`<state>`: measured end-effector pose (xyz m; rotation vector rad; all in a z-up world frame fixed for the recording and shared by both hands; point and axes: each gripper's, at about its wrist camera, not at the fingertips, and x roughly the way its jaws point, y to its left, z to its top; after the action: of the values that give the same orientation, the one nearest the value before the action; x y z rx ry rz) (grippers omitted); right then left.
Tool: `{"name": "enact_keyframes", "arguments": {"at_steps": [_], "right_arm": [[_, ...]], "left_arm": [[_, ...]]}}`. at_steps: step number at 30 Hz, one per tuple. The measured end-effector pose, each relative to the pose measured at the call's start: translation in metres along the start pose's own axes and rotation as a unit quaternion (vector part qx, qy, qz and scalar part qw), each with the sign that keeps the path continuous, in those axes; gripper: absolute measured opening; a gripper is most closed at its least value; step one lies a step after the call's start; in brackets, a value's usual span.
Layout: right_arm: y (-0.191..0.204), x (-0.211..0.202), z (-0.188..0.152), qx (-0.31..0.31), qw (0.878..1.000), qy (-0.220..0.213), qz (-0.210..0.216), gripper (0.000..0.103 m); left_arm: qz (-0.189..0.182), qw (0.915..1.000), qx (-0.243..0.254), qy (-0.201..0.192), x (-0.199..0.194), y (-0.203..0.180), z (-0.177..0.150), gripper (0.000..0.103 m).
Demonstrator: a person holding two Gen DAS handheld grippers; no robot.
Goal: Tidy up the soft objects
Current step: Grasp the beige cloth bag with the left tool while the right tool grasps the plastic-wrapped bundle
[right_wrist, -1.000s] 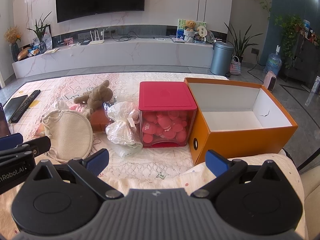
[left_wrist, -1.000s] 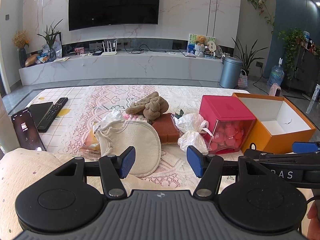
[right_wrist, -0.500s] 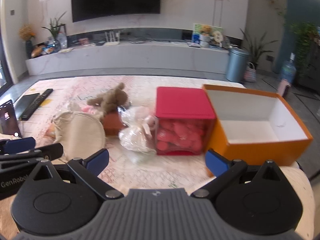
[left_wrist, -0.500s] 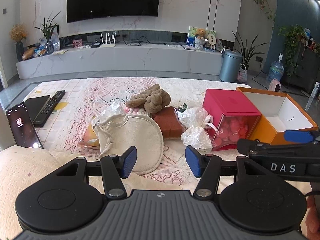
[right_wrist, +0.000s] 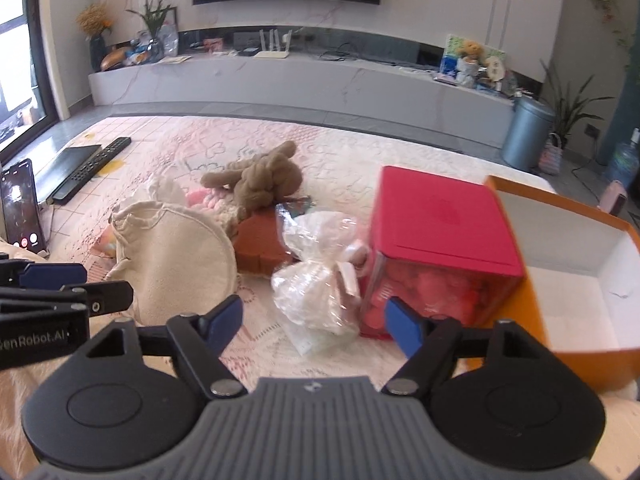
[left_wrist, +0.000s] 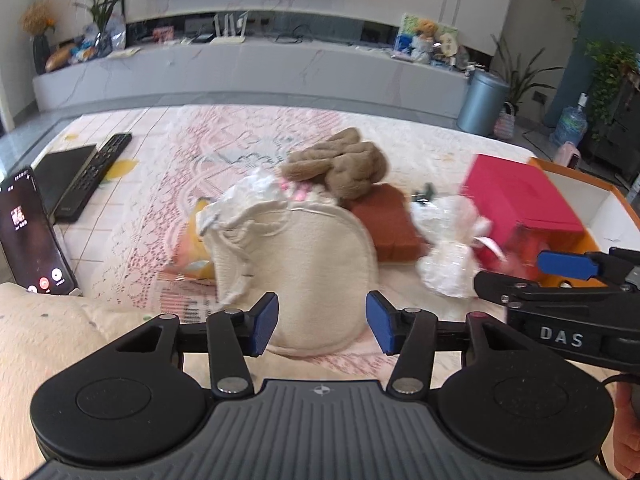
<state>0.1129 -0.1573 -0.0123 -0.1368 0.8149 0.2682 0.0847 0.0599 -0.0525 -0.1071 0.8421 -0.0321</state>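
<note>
Both the left hand-held gripper (left_wrist: 322, 322) and the right hand-held gripper (right_wrist: 314, 324) have drawn nearer the cream pouch (left_wrist: 308, 256) and cellophane bundle (right_wrist: 320, 280), jaws closing, nothing between them.

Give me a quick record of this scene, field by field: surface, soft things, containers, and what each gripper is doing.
surface: lace tablecloth
soft things: cream drawstring bag, brown plush toy, clear plastic bundle
containers: red-lidded box beside open orange box, empty as far as seen
left gripper: jaws just been closing, nothing between, over cream bag
right gripper: jaws just been closing, nothing gripped, plastic bundle ahead
</note>
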Motion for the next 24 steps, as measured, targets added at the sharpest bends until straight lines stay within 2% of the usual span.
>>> {"name": "enact_keyframes", "arguments": {"at_steps": [3, 9, 10, 14, 20, 24], "right_arm": [[0.006, 0.020, 0.007, -0.009, 1.000, 0.008, 0.015, 0.067], [0.016, 0.054, 0.015, -0.023, 0.999, 0.017, 0.025, 0.065], [0.016, 0.058, 0.014, -0.025, 0.999, 0.018, 0.021, 0.065], [0.017, 0.073, 0.009, -0.039, 0.999, 0.020, -0.007, 0.066], [0.020, 0.091, -0.002, -0.050, 0.998, 0.030, -0.033, 0.066], [0.015, 0.109, -0.007, -0.027, 0.997, 0.070, -0.027, 0.065]], "left_arm": [[0.000, 0.9998, -0.010, 0.014, 0.014, 0.013, 0.007, 0.061], [0.001, 0.9987, -0.031, 0.040, 0.046, 0.029, 0.018, 0.073], [0.005, 0.9984, -0.036, 0.042, 0.051, 0.031, 0.018, 0.076], [0.006, 0.9974, -0.038, 0.061, 0.069, 0.032, 0.015, 0.077], [0.012, 0.9974, -0.026, 0.066, 0.078, 0.030, 0.009, 0.084], [0.021, 0.9963, -0.021, 0.081, 0.086, 0.028, 0.009, 0.086]]}}
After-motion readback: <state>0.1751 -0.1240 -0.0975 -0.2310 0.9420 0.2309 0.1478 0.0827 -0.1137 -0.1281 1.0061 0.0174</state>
